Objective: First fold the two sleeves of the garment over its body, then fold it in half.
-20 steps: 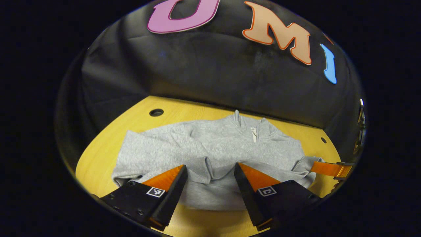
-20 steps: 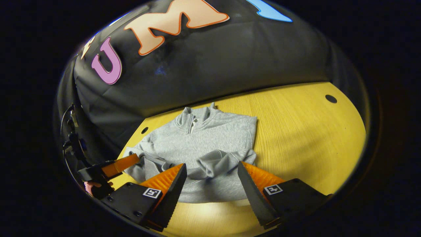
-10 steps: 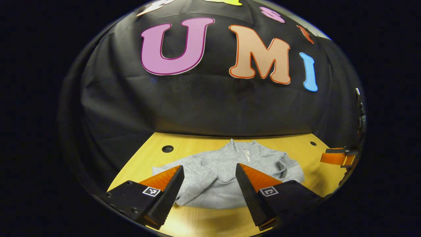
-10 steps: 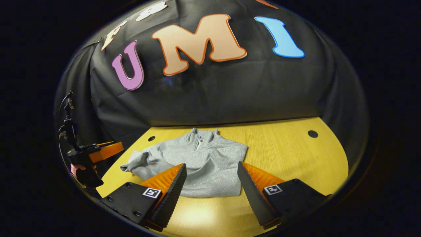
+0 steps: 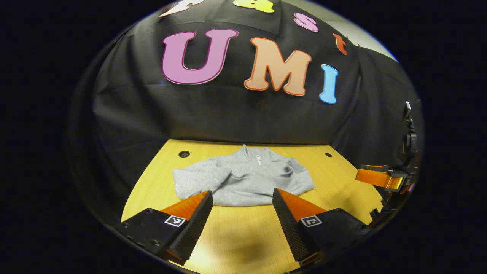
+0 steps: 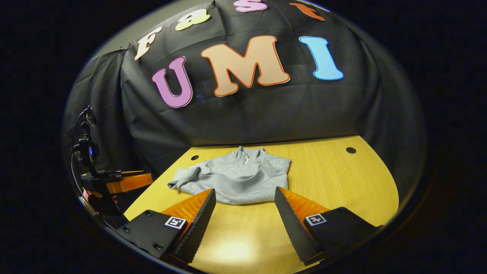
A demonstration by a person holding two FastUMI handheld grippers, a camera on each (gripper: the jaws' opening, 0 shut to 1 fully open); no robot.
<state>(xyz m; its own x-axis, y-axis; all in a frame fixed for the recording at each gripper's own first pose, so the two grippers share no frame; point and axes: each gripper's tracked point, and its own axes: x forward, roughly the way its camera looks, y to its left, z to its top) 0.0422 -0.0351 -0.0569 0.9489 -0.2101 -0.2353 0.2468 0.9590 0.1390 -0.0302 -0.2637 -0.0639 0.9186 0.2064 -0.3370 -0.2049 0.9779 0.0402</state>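
A grey zip-collar sweatshirt (image 5: 243, 179) lies folded in a compact bundle on the yellow wooden table (image 5: 243, 236), collar toward the black wall. It also shows in the right gripper view, sweatshirt (image 6: 236, 179) with a sleeve end sticking out at its left. My left gripper (image 5: 241, 198) is open, held back from the garment's near edge and above the table. My right gripper (image 6: 245, 196) is open too, just short of the near hem. Nothing is between either pair of fingers. The right gripper's orange fingers (image 5: 378, 178) show at the far right of the left gripper view; the left gripper's fingers (image 6: 127, 182) show at the left of the right gripper view.
Small round holes sit in the table near the back: (image 5: 184, 154), (image 5: 328, 155), (image 6: 350, 150). The black cloth wall closes the table's far side. Bare tabletop (image 6: 342, 186) stretches to the right of the garment. A hand (image 6: 89, 195) holds the far gripper.
Both grippers have pulled back and up from the sweatshirt, which now looks smaller and farther off. Both stayed open. The garment lies in a more compact, flatter bundle than a second ago.
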